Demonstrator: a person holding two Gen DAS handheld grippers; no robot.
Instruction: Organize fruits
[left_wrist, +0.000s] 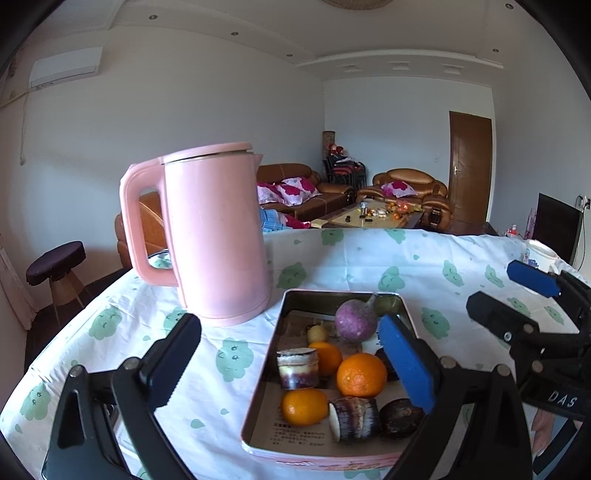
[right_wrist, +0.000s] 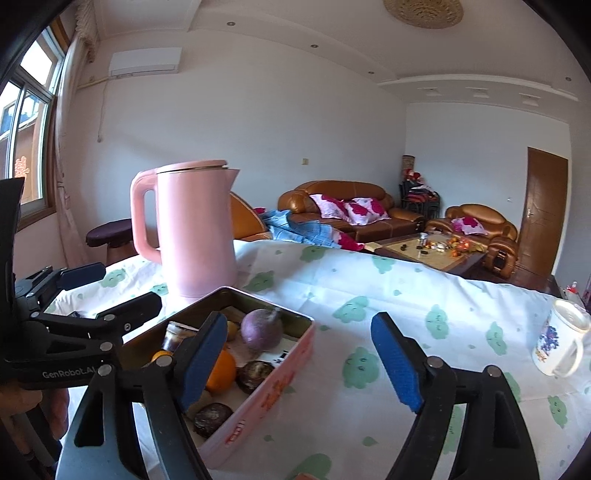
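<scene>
A pink-sided metal tin (left_wrist: 258, 413) sits on the table and holds fruit: a purple round fruit (left_wrist: 355, 320), three oranges (left_wrist: 361, 374), two sugarcane pieces (left_wrist: 297, 367), dark brown round fruits (left_wrist: 400, 417) and a small yellow one (left_wrist: 317, 333). My left gripper (left_wrist: 291, 363) is open and empty, held above the tin's left side. My right gripper (right_wrist: 303, 363) is open and empty just right of the tin (right_wrist: 258, 398); it also shows in the left wrist view (left_wrist: 513, 295). The purple fruit (right_wrist: 260, 330) and an orange (right_wrist: 221, 371) show in the right wrist view.
A tall pink kettle (left_wrist: 214, 236) stands just behind the tin's left corner. A white flowered mug (right_wrist: 561, 338) stands at the table's right. The table wears a white cloth with green prints (right_wrist: 369, 295). Sofas and a coffee table lie beyond.
</scene>
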